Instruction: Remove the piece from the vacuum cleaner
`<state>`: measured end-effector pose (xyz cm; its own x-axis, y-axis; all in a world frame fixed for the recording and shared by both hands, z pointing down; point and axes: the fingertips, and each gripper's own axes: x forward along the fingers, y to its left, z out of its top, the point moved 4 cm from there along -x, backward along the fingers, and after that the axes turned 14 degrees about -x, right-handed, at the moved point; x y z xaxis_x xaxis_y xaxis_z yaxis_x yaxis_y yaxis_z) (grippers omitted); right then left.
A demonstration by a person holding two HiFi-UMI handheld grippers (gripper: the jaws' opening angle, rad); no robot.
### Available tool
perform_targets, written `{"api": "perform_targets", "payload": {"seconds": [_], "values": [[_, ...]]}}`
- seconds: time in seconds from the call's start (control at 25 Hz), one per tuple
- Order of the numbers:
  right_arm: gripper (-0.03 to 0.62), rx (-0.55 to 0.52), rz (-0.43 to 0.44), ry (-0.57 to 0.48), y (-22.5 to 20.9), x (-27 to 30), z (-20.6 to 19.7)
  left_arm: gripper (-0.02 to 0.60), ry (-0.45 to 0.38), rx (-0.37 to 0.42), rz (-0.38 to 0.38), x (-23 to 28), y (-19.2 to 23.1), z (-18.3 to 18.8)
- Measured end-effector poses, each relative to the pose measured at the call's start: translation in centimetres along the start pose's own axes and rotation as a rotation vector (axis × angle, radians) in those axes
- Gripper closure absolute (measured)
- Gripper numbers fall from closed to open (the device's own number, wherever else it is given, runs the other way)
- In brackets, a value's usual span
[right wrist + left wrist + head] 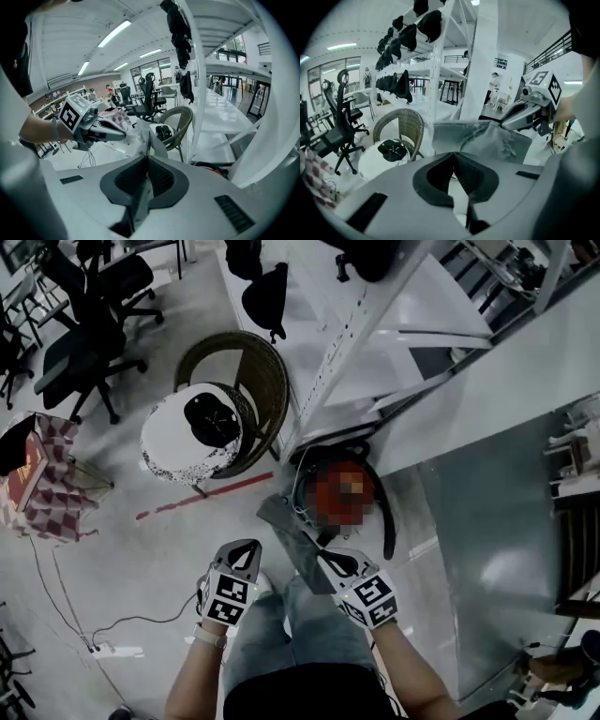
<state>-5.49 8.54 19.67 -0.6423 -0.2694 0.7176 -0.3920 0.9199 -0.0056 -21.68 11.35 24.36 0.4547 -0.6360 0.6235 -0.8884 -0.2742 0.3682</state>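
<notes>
The right gripper (323, 554) is clamped on a thin flat grey sheet-like piece (289, 535): its jaws are pressed together on the piece's edge, and the piece stands up out of them as a narrow blade in the right gripper view (149, 139). The left gripper (246, 547) is closed with nothing between its jaws; in its own view the pads meet and the grey piece (487, 140) hangs just ahead of them, the right gripper (506, 123) holding it from the far side. In the head view the piece is up off the pale floor (141, 559), just to the left of the red-and-black vacuum cleaner (339, 465); whether the two touch cannot be told. The vacuum cleaner sits on the floor at the foot of a white metal rack (347, 334). Beside the rack stands a brown wicker chair (253, 371) with a round white cushion (183, 451) and a black cap (212, 418) on it.
</notes>
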Motion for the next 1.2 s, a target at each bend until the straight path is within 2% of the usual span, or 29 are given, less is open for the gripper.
{"api": "perform_targets", "payload": {"seconds": [0.28,0.4,0.76,0.96,1.2], "values": [[0.548,-0.036,-0.008,-0.105,0.6,-5.4,8.0,0.561,-0.114,0.031,0.036,-8.3,-1.2,8.3],[0.548,-0.051,-0.015,-0.162,0.5,-7.1,10.9,0.561,-0.178,0.022,0.045,-11.0,-1.9,10.5],[0.548,-0.098,-0.007,-0.292,1.2,-12.6,17.7,0.56,-0.341,0.031,0.083,-17.9,-5.4,15.1],[0.548,-0.112,0.002,-0.35,2.2,-14.3,19.5,0.56,-0.436,0.032,0.107,-21.1,-6.3,16.3],[0.548,-0.123,-0.006,-0.392,2.6,-15.7,20.5,0.56,-0.469,0.038,0.142,-22.9,-6.6,16.1]]}}
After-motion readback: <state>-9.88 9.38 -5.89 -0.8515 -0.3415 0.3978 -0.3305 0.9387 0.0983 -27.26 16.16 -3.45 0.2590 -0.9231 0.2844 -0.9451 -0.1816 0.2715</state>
